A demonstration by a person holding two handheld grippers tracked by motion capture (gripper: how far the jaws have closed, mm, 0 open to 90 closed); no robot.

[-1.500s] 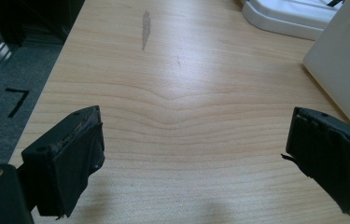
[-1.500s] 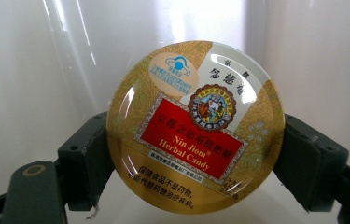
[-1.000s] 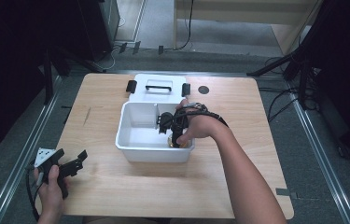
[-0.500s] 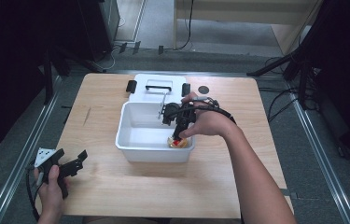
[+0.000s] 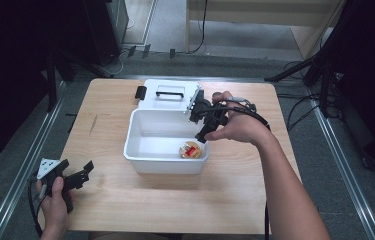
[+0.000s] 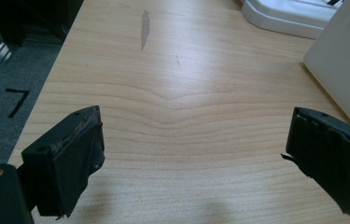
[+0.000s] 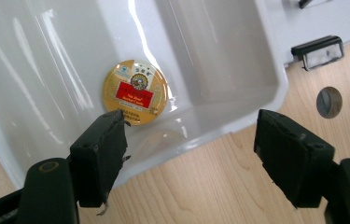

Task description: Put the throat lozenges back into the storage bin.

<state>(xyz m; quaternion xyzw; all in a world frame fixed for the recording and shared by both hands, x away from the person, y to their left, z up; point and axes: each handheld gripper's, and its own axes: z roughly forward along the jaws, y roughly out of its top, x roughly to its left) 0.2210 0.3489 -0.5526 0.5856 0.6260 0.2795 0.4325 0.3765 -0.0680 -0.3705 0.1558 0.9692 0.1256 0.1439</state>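
Two tools on show, so nearest first: the left tool point(image 5: 86, 170) sits low over the near left corner of the wooden surface point(image 5: 175, 205), gripped by the left hand point(image 5: 55, 202). In the left gripper view its jaws stand wide apart with bare wood between them, nothing held, and a white wall edges in at the right.

Next out, the white bin point(image 5: 165, 165) rests mid-surface, open at the top. Down on its floor, close to the near right corner, lies the round gold tin point(image 5: 190, 149) with a red label, flat and face up, free of any grip.

Above that same corner hangs the right tool point(image 5: 201, 136), carried by the right hand point(image 5: 240, 127) and angled down into the bin. The right gripper view looks straight down: jaws apart, clamping nothing, the tin point(image 7: 135, 91) showing beyond the left jaw and the bin's rim point(image 7: 238, 116) crossing between the two.

Farther back, the white lid point(image 5: 175, 103) with a black handle lies just behind the bin, a small black clip point(image 5: 140, 92) beside it on the left.
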